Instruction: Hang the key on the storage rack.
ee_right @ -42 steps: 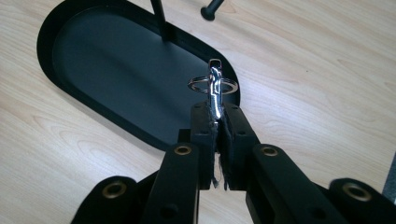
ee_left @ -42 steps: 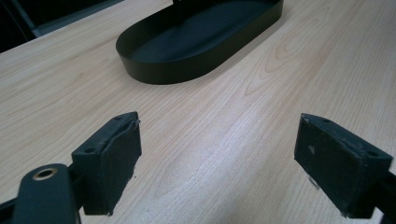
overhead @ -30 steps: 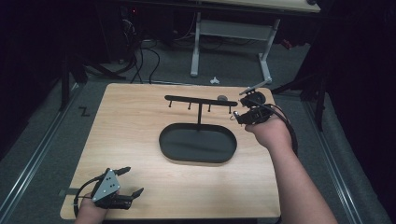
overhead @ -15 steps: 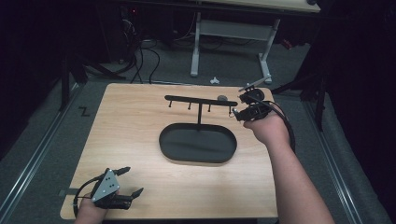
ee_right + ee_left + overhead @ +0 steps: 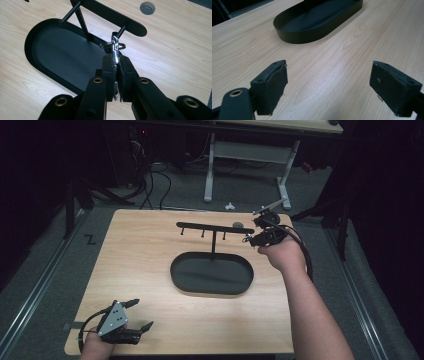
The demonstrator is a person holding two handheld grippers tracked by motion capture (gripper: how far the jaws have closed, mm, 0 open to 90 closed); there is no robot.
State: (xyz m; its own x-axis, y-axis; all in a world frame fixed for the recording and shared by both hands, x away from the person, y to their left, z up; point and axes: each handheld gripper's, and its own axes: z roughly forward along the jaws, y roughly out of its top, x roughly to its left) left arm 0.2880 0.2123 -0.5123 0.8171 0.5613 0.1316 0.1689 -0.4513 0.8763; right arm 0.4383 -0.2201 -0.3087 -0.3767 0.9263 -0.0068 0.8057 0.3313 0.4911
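Compared with a second ago in the high view, little has changed: the right gripper (image 5: 256,234) sits in much the same spot at the upper right of the table (image 5: 140,260), nudged only slightly against the rack's right end, and the left gripper (image 5: 134,316) has not moved from the lower left corner.

In the right gripper view, the right gripper (image 5: 117,65) is clenched on a metal clip (image 5: 114,48). The clip stands in the middle of that frame, its long axis running nearly straight up the picture, in line with the jaws. Its lower end is pinched between the pads; its upper end points at the short peg (image 5: 122,29) under the right end of the rack's bar (image 5: 112,17) and sits right at it, though whether it touches the peg cannot be told. A small ring (image 5: 112,46) crosses the clip just above the pads.

The rack's post rises from the black oval tray (image 5: 212,274) at the centre of the high view.

In the left gripper view, the left gripper (image 5: 328,85) is released, its pads wide apart over bare wood, with the tray (image 5: 312,22) at the top of the frame.
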